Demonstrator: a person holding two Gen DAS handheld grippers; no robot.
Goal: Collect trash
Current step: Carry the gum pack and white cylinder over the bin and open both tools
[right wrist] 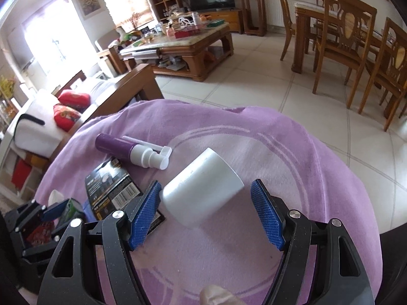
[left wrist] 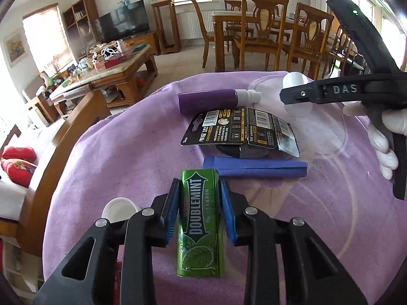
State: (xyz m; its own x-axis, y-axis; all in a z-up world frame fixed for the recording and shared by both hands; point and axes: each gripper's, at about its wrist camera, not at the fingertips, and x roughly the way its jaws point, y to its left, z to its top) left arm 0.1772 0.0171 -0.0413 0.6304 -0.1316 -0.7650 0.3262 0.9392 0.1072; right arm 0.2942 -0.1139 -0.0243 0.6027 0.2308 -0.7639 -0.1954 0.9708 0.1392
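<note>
On the purple cloth [left wrist: 106,157] lie a green Doublemint gum pack [left wrist: 199,218], a blue folded strip [left wrist: 254,169], a black battery card [left wrist: 239,129], a purple spray bottle [left wrist: 206,100] and a white cup [right wrist: 201,190] on its side. My left gripper [left wrist: 199,198] has its blue pads on both sides of the gum pack, touching or nearly touching it. My right gripper [right wrist: 207,211] is open around the white cup, pads apart from it. The right gripper also shows in the left wrist view [left wrist: 330,92], with the cup [left wrist: 295,78] behind it.
A small white cap [left wrist: 119,209] lies beside the left fingers. A wooden sofa arm [left wrist: 76,127] borders the cloth on the left. A cluttered coffee table [right wrist: 183,43] and dining chairs [right wrist: 340,35] stand beyond on the tiled floor.
</note>
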